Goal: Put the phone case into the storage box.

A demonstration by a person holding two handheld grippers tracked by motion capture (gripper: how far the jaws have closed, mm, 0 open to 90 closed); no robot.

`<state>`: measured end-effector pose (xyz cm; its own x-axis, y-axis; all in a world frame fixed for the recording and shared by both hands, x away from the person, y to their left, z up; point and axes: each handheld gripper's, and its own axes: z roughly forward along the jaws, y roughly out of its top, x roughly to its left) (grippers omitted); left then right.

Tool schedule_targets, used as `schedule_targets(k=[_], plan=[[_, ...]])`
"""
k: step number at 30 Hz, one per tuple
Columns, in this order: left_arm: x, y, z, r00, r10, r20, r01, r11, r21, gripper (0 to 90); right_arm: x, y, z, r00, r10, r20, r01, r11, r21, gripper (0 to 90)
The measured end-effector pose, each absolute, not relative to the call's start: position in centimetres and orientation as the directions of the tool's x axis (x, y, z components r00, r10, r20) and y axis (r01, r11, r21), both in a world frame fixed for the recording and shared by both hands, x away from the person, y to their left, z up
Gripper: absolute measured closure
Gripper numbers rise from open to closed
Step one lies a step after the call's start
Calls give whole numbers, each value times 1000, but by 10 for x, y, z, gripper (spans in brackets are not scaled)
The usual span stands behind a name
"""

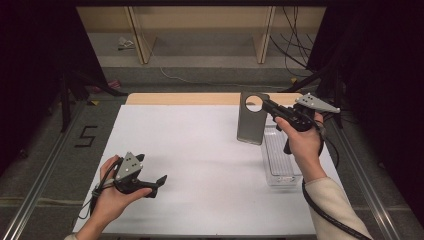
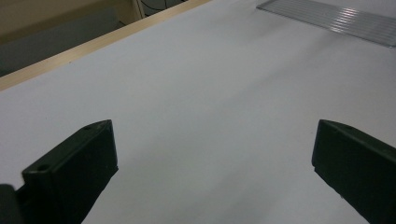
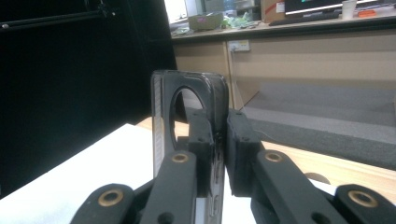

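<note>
A dark grey phone case (image 1: pixel 251 125) with a round hole near its top stands upright over the table's far right part. My right gripper (image 1: pixel 267 105) is shut on its upper edge beside the hole. In the right gripper view the case (image 3: pixel 161 116) is pinched edge-on between the two pads of the right gripper (image 3: pixel 219 119). Whether its lower end touches the table I cannot tell. My left gripper (image 1: pixel 151 168) lies low at the near left, jaws wide apart. The left gripper (image 2: pixel 215 126) has just the white table surface between its jaws.
A clear plastic box (image 1: pixel 280 160) lies on the white table sheet (image 1: pixel 200 165) just right of the case, under my right hand; its ribbed side (image 2: pixel 327 18) is far off in the left gripper view. A wooden edge (image 1: pixel 190 98) runs along the table's far side.
</note>
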<state>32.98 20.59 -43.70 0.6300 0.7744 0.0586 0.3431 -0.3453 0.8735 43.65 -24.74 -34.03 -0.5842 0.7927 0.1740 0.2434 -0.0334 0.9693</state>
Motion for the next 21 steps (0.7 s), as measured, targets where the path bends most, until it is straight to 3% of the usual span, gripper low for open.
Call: schedule_targets(k=[21], plan=[[330,207,-437,626,778,58,343,-341,875,0,438,-261,-337,-557,814,165,233,-37,972,827]])
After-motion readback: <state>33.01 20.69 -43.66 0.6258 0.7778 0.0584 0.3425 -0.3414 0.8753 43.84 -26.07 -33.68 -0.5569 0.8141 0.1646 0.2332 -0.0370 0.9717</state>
